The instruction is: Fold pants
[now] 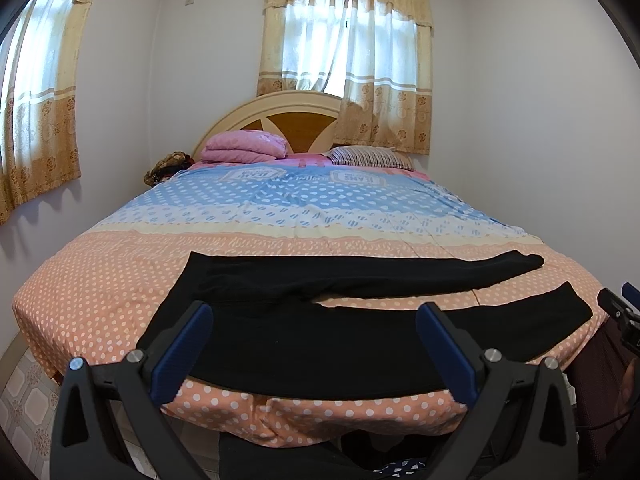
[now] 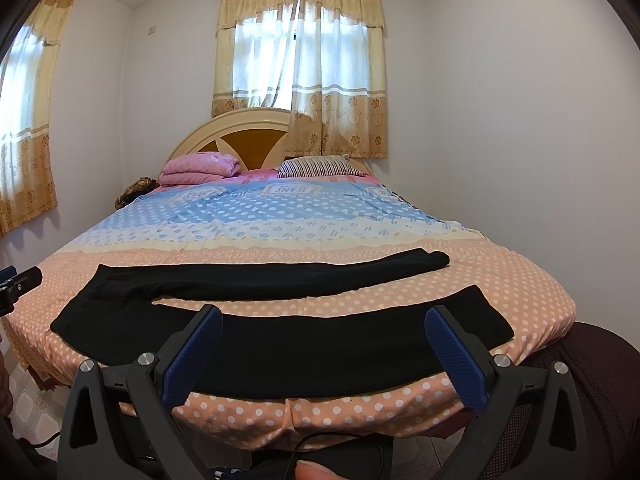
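Fold not begun: pants [image 1: 320, 344] spread flat across lower frame, legs apart.
My left gripper [image 1: 316, 344] and right gripper [image 2: 324, 344] gape, seemingly short of the cloth.

Matt black cloth pants [image 1: 320, 344] lie on a soft, polka-dot cotton-look bedspread [image 1: 280, 208]. The gripper fingers' pads [image 1: 448, 356] are blue, finely textured rubber on matt black plastic with bright metal bolts. The headboard [image 2: 240, 140] shows glossy wood; the curtains [image 2: 304, 60] are thin fabric.
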The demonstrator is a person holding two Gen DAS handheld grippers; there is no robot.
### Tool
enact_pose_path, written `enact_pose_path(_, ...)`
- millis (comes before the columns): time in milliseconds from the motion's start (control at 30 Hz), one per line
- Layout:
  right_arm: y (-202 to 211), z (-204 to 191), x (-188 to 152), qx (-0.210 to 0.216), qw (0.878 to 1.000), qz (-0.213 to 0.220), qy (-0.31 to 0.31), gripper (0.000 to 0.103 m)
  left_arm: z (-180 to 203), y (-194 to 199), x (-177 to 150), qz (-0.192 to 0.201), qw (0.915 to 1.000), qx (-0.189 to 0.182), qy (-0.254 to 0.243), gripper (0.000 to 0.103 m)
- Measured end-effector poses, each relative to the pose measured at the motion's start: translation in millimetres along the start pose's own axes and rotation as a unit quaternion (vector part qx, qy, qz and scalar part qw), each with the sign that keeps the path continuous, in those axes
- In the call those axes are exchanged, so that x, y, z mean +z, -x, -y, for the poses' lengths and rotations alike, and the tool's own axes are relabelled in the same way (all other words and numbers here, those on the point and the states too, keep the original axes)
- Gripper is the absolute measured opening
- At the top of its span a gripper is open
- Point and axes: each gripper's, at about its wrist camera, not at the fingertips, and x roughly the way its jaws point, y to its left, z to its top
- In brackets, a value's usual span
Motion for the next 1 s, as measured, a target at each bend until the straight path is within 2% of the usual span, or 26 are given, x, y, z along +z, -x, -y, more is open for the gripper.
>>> enact_pose_path(1000,-9.4,0.0,-4.6,-0.006,1.0,-0.012,0.002,0.102,-2.7,-1.7,-1.8,-0.001,1.0,0.001,-0.001,0.103)
